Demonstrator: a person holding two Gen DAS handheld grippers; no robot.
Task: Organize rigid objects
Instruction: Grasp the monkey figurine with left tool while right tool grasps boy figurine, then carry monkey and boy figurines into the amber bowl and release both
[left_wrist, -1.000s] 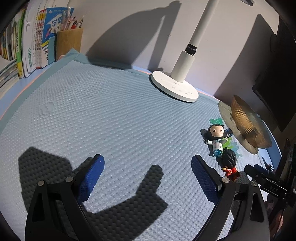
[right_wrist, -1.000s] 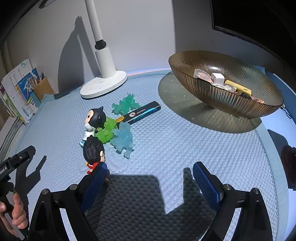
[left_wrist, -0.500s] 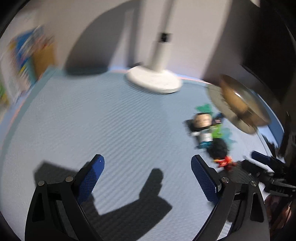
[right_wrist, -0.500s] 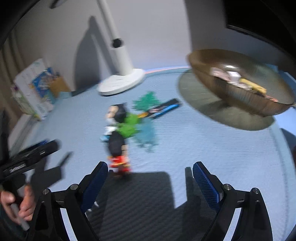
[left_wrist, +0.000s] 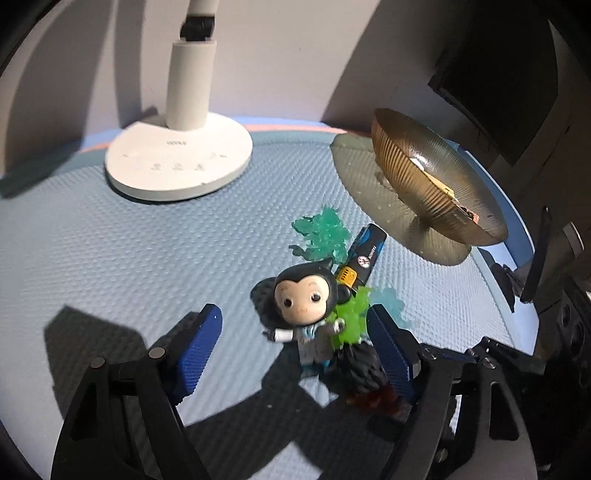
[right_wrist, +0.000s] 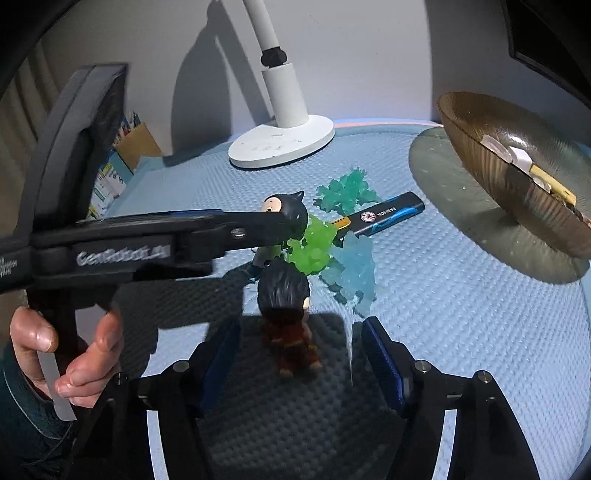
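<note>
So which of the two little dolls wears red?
The spiky-haired figurine standing between the right tongs; the cat-eared figurine wears pale blue and white.

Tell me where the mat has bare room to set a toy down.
Bare mat lies left of the figures, in front of the lamp base. It is crowded around the white-suited figure, red figure and black stick, beside the bowl.

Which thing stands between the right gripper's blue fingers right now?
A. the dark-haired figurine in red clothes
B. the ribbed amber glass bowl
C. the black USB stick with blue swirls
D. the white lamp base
A: in the right wrist view the dark-haired figurine in red clothes stands between the closing right gripper's fingers, not yet pressed.
</note>
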